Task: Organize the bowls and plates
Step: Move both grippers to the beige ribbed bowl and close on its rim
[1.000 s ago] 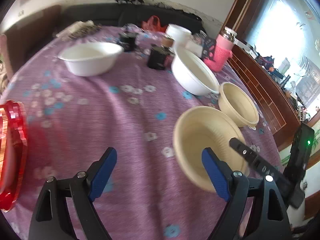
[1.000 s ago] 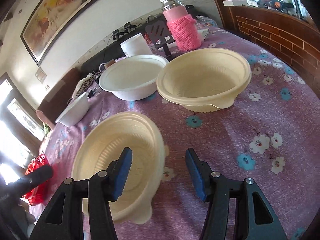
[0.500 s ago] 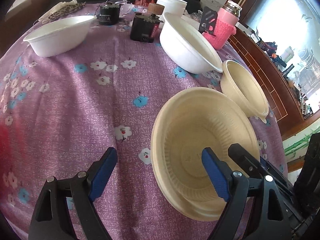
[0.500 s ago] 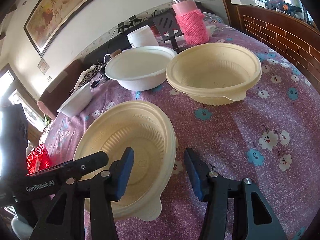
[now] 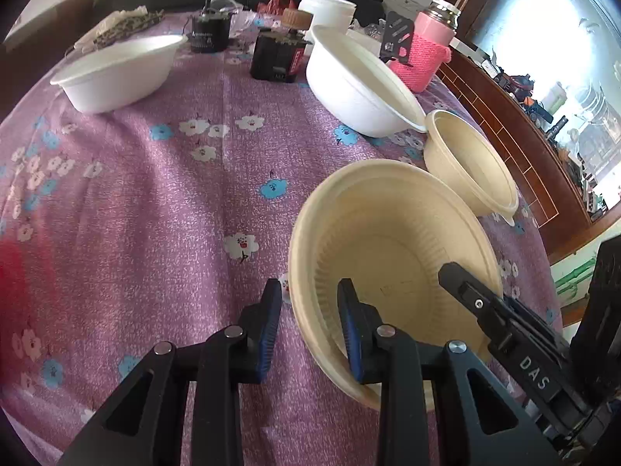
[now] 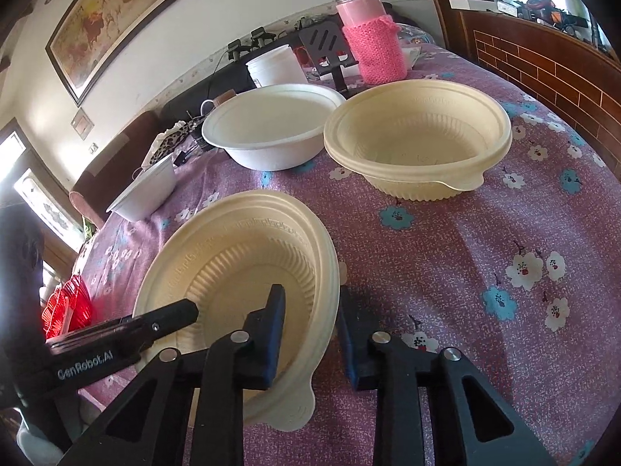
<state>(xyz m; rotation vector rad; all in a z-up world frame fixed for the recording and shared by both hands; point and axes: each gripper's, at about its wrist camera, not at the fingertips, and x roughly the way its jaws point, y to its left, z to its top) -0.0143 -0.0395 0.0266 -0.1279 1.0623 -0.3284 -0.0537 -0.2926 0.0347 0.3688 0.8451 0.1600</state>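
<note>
A cream bowl (image 5: 388, 252) (image 6: 233, 256) sits nearest on the purple flowered tablecloth (image 5: 155, 194). My left gripper (image 5: 308, 310) straddles its left rim, one finger inside and one outside, and its jaws are closing onto the wall. My right gripper (image 6: 312, 310) straddles the opposite rim the same way, its jaws also closing, pads against the rim. Each gripper's black finger shows in the other's view. A second cream bowl (image 5: 469, 167) (image 6: 419, 136) stands just beyond. Two white bowls (image 5: 361, 85) (image 5: 116, 70) stand farther back.
A pink-sleeved flask (image 6: 372, 46), a black phone stand (image 6: 330, 50), a white tub (image 5: 330, 7) and a black box (image 5: 277, 58) crowd the far side. A red object (image 6: 66, 306) lies at the table's left edge. A brown wooden ledge (image 6: 543, 62) runs along the right.
Both pairs of jaws have narrowed from wide apart to tight around the near cream bowl's rim. The left gripper came down and in toward the bowl; the right stayed put.
</note>
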